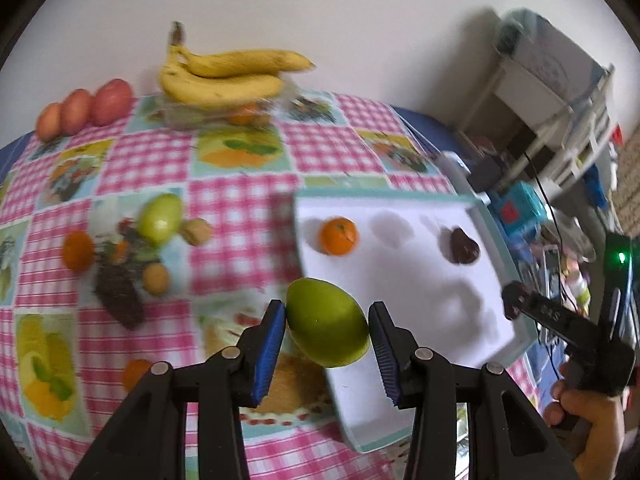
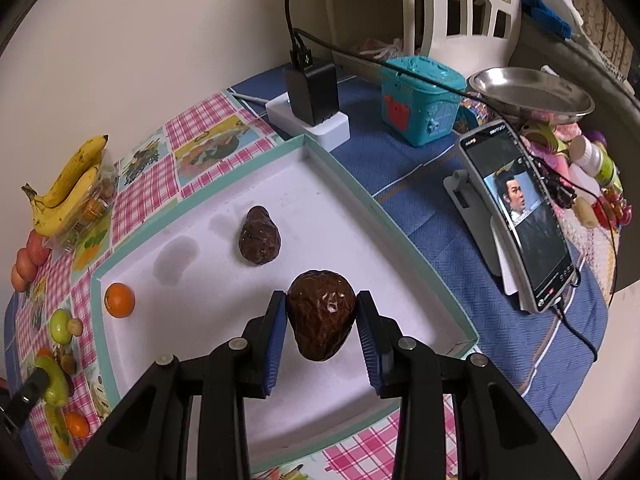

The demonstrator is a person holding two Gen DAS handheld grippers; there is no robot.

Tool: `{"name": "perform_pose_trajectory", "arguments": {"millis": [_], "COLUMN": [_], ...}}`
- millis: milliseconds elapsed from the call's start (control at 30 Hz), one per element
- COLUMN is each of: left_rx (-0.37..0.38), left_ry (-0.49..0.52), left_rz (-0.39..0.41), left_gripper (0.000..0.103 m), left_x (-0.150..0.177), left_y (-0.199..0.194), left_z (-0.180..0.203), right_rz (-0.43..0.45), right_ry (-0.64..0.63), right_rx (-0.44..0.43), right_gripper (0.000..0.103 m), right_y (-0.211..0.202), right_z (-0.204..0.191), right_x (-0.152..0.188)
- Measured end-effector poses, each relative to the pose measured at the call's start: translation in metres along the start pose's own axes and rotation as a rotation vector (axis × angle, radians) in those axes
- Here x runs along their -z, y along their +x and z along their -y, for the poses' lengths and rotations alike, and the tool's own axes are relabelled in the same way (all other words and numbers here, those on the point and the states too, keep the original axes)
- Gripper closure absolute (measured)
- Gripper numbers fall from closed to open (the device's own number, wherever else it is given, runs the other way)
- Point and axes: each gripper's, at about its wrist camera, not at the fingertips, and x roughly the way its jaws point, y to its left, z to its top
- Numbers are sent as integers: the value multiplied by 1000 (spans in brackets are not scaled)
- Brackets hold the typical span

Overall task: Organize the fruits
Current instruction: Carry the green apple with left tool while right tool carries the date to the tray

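Note:
My left gripper (image 1: pixel 327 326) is shut on a green mango (image 1: pixel 327 322), held above the near left edge of the white tray (image 1: pixel 400 280). My right gripper (image 2: pixel 322 314) is shut on a dark brown avocado (image 2: pixel 322 312), just over the tray (image 2: pixel 224 216) near its front right. In the tray lie an orange (image 1: pixel 338 236) and a second dark avocado (image 1: pixel 463 246); they also show in the right wrist view, orange (image 2: pixel 119 300), avocado (image 2: pixel 260 236). Another green mango (image 1: pixel 160 218) lies on the checked cloth.
Bananas (image 1: pixel 224 76) rest on a clear box at the back, red apples (image 1: pixel 84 108) to their left. Small oranges (image 1: pixel 78 250) and walnuts (image 1: pixel 196 232) lie on the cloth. A phone on a stand (image 2: pixel 516 216), teal box (image 2: pixel 420 100) and power strip (image 2: pixel 308 118) stand right of the tray.

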Motion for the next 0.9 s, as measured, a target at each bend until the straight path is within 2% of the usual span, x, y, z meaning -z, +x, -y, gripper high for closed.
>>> {"name": "perform_pose_trajectory", "arguments": {"millis": [100,400,533,900], "left_rx": [17,-12,-28,-10], "left_ry": [31,98,127,110], "left_rz": [-25,-111,-106,-132], "left_gripper": [57,57,57,56], "left_x": [5,25,27,25], "left_y": [13,47,50,49], "left_z": [13,30,34,33], "right_rz": [-16,-89,-96,-103], "right_ry": [1,19,16,4], "right_rx": [8,19,22,27], "right_gripper": [67,67,67,66], "right_y": [7,33,37,38], "right_z": [2,9,9,7], "right_x": [0,6,7,7]}}
